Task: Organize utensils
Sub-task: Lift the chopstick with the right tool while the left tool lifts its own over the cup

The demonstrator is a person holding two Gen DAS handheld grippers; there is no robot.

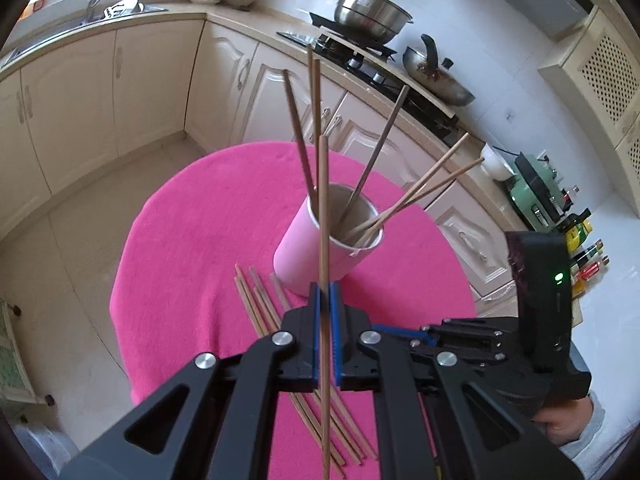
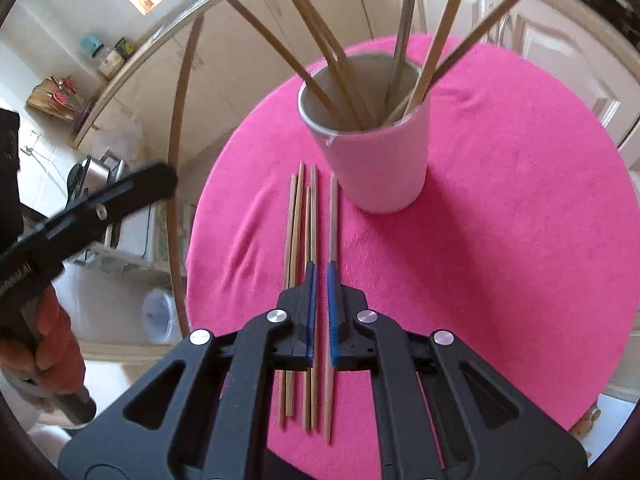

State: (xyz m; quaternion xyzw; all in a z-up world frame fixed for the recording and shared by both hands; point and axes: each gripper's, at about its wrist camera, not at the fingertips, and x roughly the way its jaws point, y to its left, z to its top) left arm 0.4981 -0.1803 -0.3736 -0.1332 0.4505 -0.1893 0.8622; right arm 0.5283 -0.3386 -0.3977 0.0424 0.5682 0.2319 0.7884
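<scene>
Currently left tool (image 1: 325, 292) pinches one chopstick (image 1: 323, 208) mid-shaft, upright near pink cup (image 1: 316, 248); right tool (image 2: 320, 276) pinches another chopstick (image 2: 332, 216) from loose chopsticks (image 2: 300, 216) on desk (image 2: 500, 220); light, stiff, thin, slippery; grip mid-length to stop pivoting.

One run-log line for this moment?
left gripper: shut on chopstick | right gripper: shut, empty | cup: upright
</scene>
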